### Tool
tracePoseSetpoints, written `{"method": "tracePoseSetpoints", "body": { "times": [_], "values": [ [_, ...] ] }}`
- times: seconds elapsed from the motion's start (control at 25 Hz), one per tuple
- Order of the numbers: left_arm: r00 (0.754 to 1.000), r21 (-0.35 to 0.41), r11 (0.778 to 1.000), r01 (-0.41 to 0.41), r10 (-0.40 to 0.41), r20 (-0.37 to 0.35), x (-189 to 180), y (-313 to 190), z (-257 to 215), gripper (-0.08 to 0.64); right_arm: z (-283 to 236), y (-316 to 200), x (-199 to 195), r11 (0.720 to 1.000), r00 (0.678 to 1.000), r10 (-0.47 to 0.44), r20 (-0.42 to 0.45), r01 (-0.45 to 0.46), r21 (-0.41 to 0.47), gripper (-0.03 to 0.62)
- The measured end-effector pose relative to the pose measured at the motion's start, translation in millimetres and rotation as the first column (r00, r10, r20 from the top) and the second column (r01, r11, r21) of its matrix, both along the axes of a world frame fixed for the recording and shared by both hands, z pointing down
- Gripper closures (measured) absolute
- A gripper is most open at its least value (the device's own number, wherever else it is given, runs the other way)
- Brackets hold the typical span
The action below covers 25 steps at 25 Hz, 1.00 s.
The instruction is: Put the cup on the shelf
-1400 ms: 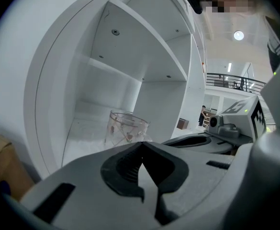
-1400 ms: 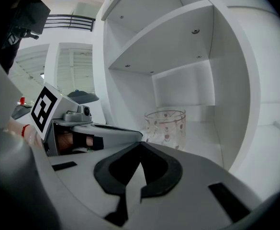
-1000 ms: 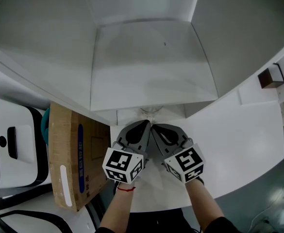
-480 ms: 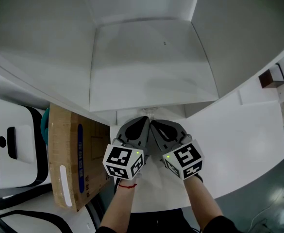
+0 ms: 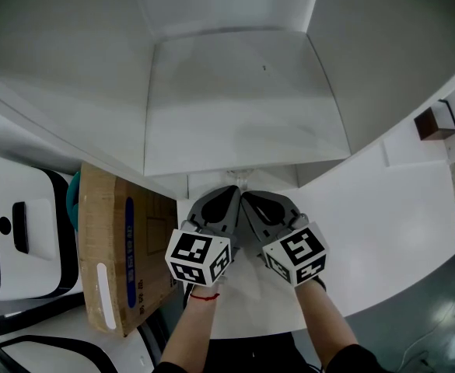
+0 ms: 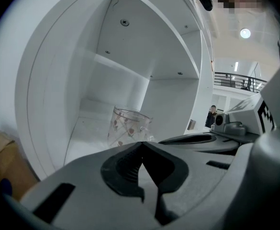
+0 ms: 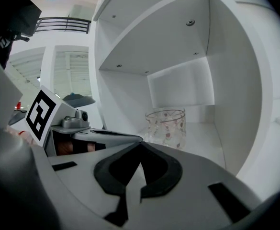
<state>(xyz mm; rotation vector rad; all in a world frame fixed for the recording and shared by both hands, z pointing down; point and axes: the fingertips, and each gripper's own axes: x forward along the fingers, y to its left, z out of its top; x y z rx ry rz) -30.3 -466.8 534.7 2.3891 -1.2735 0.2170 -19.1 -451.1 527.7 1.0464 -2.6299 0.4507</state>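
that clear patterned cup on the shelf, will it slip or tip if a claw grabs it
The cup looks like clear glass, so probably stiff, smooth and slippery, and breakable if squeezed hard. It stands upright on the shelf, about as wide as tall, so a nudge likely slides rather than tips it.

Bright, even light. Ceiling lamp (image 6: 245, 33) glares far right. Shelf (image 5: 243, 99) interior greyer, softly shaded. Fisheye bending; gripper views' corners vignette black; near foreground soft.

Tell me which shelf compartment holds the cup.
The lower compartment: the cup stands on its floor, under the board; the upper one is bare.
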Motion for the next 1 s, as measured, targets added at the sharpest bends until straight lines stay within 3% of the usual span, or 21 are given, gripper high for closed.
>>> {"method": "tracePoseSetpoints", "body": {
  "times": [0.28,1.0],
  "values": [
    [0.999,0.022,1.0,-0.013,0.014,-0.047,1,12,-22,0.555,-21,9,3,1.0,1.0,0.013,0.028,-0.013,0.02,0.589],
    [0.997,0.108,0.993,-0.05,0.056,-0.058,-10,69,-109,0.554,-108,64,13,0.998,1.0,0.005,0.023,-0.006,0.069,0.589]
  ]
}}
